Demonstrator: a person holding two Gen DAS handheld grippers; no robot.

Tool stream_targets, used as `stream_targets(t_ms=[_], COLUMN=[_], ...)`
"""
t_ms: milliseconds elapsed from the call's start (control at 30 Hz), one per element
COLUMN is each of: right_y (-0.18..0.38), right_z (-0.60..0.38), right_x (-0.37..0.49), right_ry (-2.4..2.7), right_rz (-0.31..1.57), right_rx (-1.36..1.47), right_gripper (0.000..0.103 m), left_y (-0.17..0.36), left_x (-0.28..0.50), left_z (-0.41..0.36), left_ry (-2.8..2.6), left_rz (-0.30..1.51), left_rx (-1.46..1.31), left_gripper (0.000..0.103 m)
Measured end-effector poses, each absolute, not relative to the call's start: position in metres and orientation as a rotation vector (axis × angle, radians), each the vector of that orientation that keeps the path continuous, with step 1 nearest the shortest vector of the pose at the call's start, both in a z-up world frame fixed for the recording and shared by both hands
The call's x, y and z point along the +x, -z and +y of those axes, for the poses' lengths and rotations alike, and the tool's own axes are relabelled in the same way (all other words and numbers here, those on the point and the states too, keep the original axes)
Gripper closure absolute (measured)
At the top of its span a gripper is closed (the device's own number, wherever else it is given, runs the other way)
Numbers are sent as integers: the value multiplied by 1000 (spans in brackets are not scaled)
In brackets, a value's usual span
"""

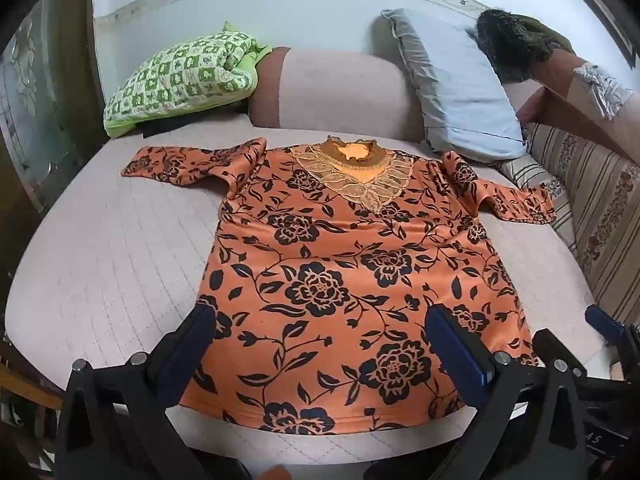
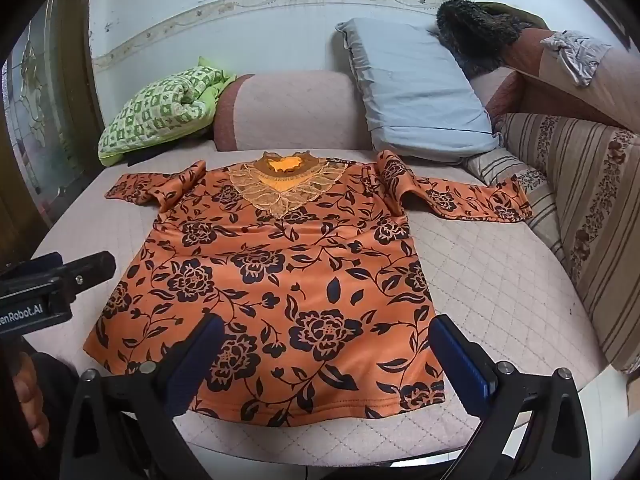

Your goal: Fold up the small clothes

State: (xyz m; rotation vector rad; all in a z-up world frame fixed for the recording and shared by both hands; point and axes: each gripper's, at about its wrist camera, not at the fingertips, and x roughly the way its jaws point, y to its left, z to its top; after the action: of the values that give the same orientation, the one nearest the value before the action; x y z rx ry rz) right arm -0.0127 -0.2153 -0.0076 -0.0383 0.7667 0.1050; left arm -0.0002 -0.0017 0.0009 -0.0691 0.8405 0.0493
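Observation:
An orange top with black flowers lies flat and face up on the pink quilted bed, collar at the far side, both sleeves spread out. My left gripper hovers open above the hem, nearer its left half, nothing between its fingers. My right gripper hangs open above the hem's right half, also holding nothing. The right gripper's blue fingertip shows at the right edge of the left wrist view. The left gripper's body and a person's hand show at the left of the right wrist view.
A green checked blanket sits at the back left. A pink bolster and a light blue pillow lean on the wall. A striped cushion runs along the right side. The bed's bare quilt spreads left of the top.

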Motion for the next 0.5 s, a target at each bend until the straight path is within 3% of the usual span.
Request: stream_targets(t_ms=[500], right_y=[-4], right_z=[-211], right_x=[-7], right_ry=[-91], right_rz=[724], right_rx=[-33], right_gripper=[0], left_y=[-1], left_x=[-2], left_z=[2], left_ry=[-69], left_rz=[823], left_rx=[-72], left_gripper=[0])
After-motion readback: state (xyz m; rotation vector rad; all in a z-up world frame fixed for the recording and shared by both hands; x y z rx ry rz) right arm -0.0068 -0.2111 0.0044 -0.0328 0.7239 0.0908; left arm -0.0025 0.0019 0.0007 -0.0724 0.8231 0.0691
